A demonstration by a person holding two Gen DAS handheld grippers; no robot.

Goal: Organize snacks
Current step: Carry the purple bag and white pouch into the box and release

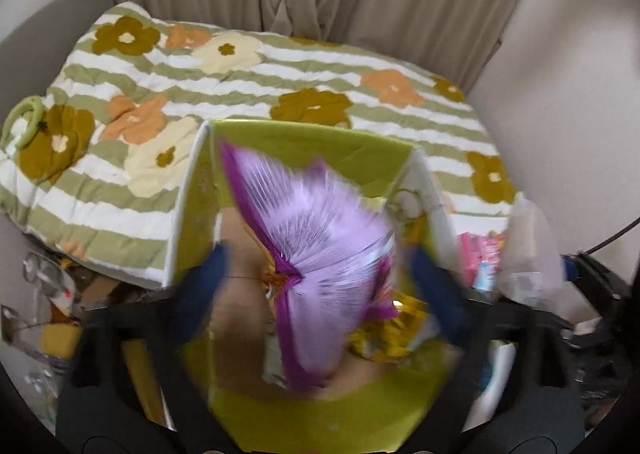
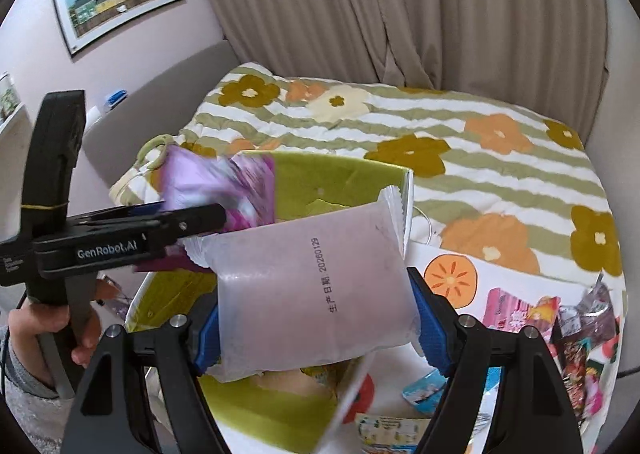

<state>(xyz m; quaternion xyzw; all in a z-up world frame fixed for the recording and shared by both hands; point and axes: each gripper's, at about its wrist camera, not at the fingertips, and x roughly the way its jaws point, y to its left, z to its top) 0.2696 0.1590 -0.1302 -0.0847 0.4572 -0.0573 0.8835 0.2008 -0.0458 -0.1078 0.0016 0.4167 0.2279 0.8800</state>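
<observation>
A green-lined cardboard box stands open below both grippers. My left gripper hovers over it, its blue fingers spread wide. A blurred purple snack packet hangs loose between them above the box, and neither pad presses on it. In the right wrist view the same left gripper enters from the left with the purple packet at its tip, over the box. My right gripper is shut on a pale pink packet with a printed date, held above the box's opening.
A striped floral quilt covers the bed behind the box, with beige curtains beyond. Several loose snack packets lie on a white fruit-print sheet to the right. A hand grips the left tool. Clutter lies to the box's left.
</observation>
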